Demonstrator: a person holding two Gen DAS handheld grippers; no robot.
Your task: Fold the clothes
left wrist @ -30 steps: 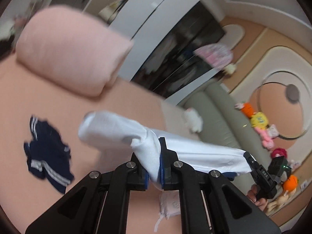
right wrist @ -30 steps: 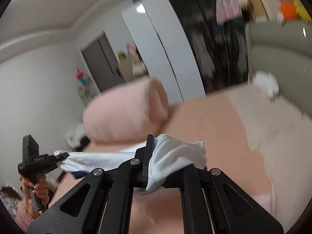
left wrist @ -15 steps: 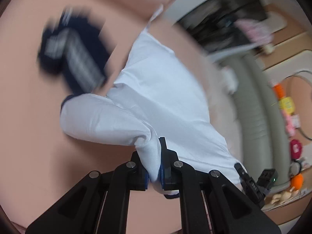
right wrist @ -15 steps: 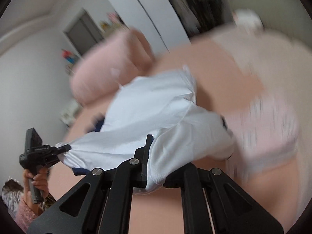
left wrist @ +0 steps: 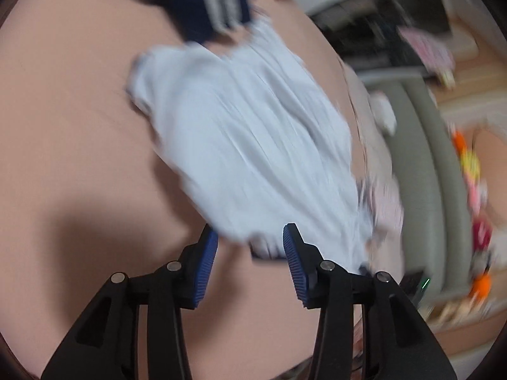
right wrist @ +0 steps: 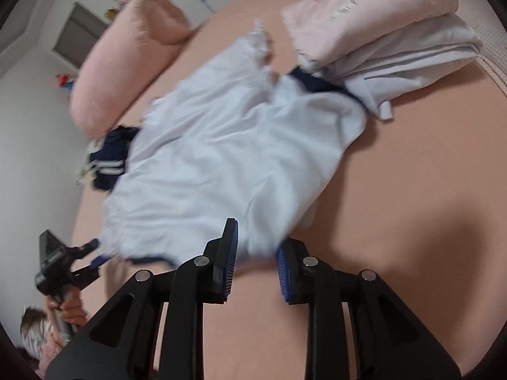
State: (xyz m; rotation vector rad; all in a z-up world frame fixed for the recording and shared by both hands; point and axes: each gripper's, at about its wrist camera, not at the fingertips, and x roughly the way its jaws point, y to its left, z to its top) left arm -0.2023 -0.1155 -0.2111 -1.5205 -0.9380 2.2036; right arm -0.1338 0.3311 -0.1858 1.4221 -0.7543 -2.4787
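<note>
A white shirt (left wrist: 253, 145) with a dark blue hem lies spread on the pink bed; it also shows in the right wrist view (right wrist: 228, 158). My left gripper (left wrist: 250, 253) is open just at the shirt's near edge, holding nothing. My right gripper (right wrist: 256, 253) is open at the other near corner, with cloth lying between its blue pads but not clamped. The left gripper also appears at the left of the right wrist view (right wrist: 76, 262).
A navy garment with white stripes (right wrist: 111, 161) lies beyond the shirt, also in the left wrist view (left wrist: 209, 0). Folded pink and white clothes (right wrist: 380, 38) are stacked at the far right. A pink rolled blanket (right wrist: 126, 60) lies behind. A grey-green headboard (left wrist: 424, 171) borders the bed.
Both grippers swung the shirt down onto the bed, then opened and let go of it. The shirt now lies spread flat.
</note>
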